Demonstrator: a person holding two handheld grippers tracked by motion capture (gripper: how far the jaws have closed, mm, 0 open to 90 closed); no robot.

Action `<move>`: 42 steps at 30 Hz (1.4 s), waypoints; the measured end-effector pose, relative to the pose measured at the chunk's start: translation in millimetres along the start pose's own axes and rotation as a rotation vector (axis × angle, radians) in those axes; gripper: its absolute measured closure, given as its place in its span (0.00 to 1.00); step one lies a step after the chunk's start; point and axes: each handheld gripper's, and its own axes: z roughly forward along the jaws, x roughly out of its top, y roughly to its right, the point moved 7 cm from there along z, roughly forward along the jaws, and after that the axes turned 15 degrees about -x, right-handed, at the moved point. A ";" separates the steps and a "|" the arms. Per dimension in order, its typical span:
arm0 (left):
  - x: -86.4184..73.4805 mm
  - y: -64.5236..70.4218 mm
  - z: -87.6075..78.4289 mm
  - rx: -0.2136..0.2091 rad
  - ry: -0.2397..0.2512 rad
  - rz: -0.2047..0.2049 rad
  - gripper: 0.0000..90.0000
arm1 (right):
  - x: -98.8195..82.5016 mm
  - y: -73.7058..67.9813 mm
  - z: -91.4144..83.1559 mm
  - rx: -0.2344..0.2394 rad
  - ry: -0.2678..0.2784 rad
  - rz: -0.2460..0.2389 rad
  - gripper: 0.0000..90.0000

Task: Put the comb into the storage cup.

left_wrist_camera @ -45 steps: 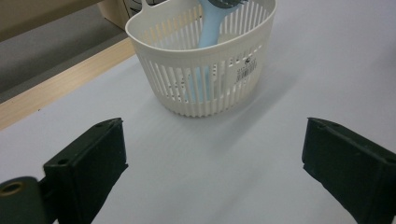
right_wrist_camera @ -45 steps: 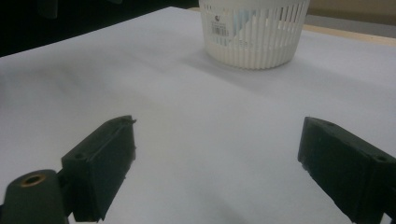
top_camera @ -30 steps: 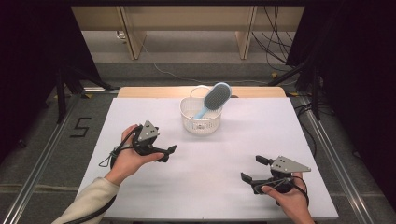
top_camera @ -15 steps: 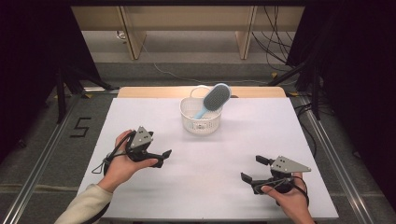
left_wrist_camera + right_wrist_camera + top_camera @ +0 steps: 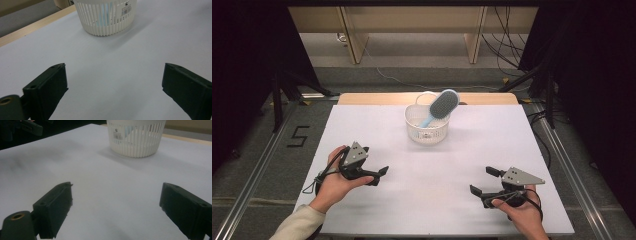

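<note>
Two tools sit low over a white worktop (image 5: pixel 432 170), one per hand, both well apart from the white slatted basket (image 5: pixel 427 131) at the far-centre. Left tool (image 5: pixel 379 175) is held w/ its jaws spread wide, nothing between them; left gripper view shows bare white surface in the gap and the basket ahead. Right tool (image 5: pixel 484 182) likewise released, jaws wide, empty; right gripper view has the basket up ahead, w/ the left tool far off at top left.

Basket holds a hairbrush (image 5: pixel 443 104): light blue handle down inside, grey oval head sticking up over the rim, tilted to the right.

Surface: white sheet, matte, covers nearly all the top; a strip of pale wood edge (image 5: pixel 362 98) shows along the far side. Worktop stands on grey floor w/ metal rails (image 5: pixel 259 165) either side. Black digit "5" (image 5: pixel 298 136) marked on the floor at left. Behind: wooden frame legs (image 5: pixel 354 40), loose cables (image 5: pixel 507 35) at right, dark curtains both sides.

Labels: white barcode sticker (image 5: pixel 127 11) on the basket wall, small print above the bars, too small to read; same sticker seen in right gripper view.
</note>
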 end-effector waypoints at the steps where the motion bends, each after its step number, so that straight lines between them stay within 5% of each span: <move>1: -1.5 0.1 -0.6 0.001 0.000 0.000 0.06 | 0.0 -0.1 0.0 0.000 0.000 0.000 0.13; 11: -16.1 4.0 -8.1 0.007 -0.002 -0.002 0.06 | -0.1 -0.2 0.1 -0.001 -0.001 0.000 0.13; 27: -24.6 11.3 -13.9 0.035 0.015 0.049 0.06 | -0.1 -0.2 0.0 -0.001 0.000 -0.001 0.13; 42: -36.4 16.5 -7.7 0.026 -0.021 0.062 0.06 | -0.4 -0.2 0.0 -0.001 -0.003 -0.002 0.13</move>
